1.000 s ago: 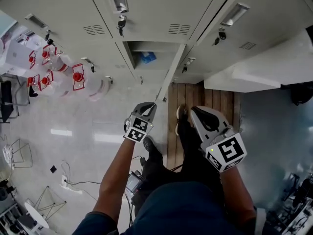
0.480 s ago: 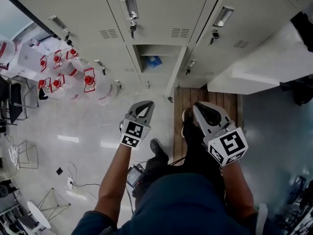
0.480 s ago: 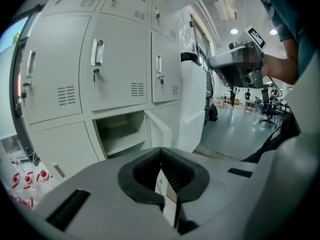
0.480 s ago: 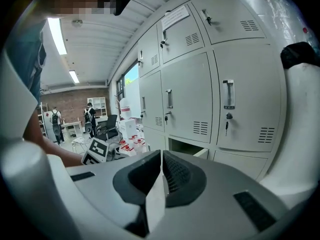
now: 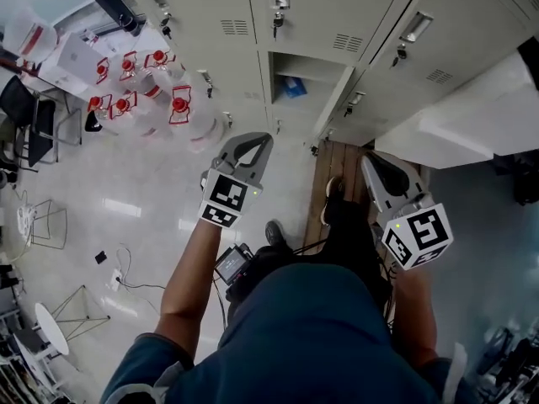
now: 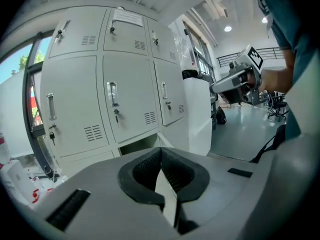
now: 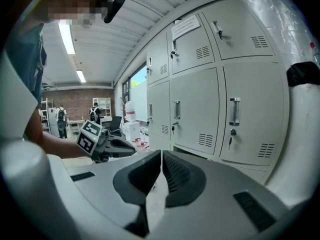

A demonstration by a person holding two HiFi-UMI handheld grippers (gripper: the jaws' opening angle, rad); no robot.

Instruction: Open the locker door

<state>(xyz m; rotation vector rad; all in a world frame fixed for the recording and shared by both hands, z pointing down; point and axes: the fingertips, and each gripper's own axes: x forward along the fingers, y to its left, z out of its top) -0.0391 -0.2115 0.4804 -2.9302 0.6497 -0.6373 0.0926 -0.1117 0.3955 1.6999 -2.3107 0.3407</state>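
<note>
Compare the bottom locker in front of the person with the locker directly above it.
The bottom locker has its door swung open; the locker above is shut. The bottom locker shows a blue object inside; the locker above hides its contents. Both are pale grey metal.

Bright ceiling strips (fisheye-bent edges), glare on floor (image 5: pixel 126 209).
</note>
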